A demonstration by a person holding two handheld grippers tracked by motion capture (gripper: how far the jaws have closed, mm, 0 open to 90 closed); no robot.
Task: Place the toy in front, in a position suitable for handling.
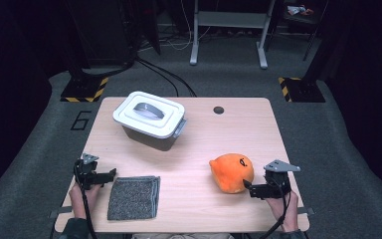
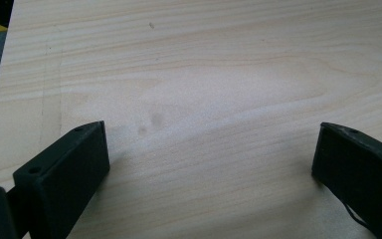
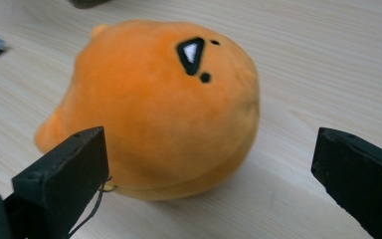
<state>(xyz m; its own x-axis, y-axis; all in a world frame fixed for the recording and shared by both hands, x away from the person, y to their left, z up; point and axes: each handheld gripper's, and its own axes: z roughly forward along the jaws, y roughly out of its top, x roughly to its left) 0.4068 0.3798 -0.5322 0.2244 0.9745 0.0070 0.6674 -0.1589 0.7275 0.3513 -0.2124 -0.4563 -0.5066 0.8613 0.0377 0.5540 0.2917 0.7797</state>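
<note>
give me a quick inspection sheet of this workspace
surface: light wood table, with a small dark round spot near the far edge
job's things: orange plush at near right, lying just ahead of the right gripper; nothing gripped yet
clutter: lidded grey bin at far left, lid on; folded grey cloth at near left
grippers: left gripper open over bare wood beside the cloth; right gripper open, jaws either side of the plush, no contact that I can tell
cables: one trails from each gripper toward the person; more run across the floor beyond the table
surroundings: grey carpet, white frame legs, yellow-black striped bases
</note>
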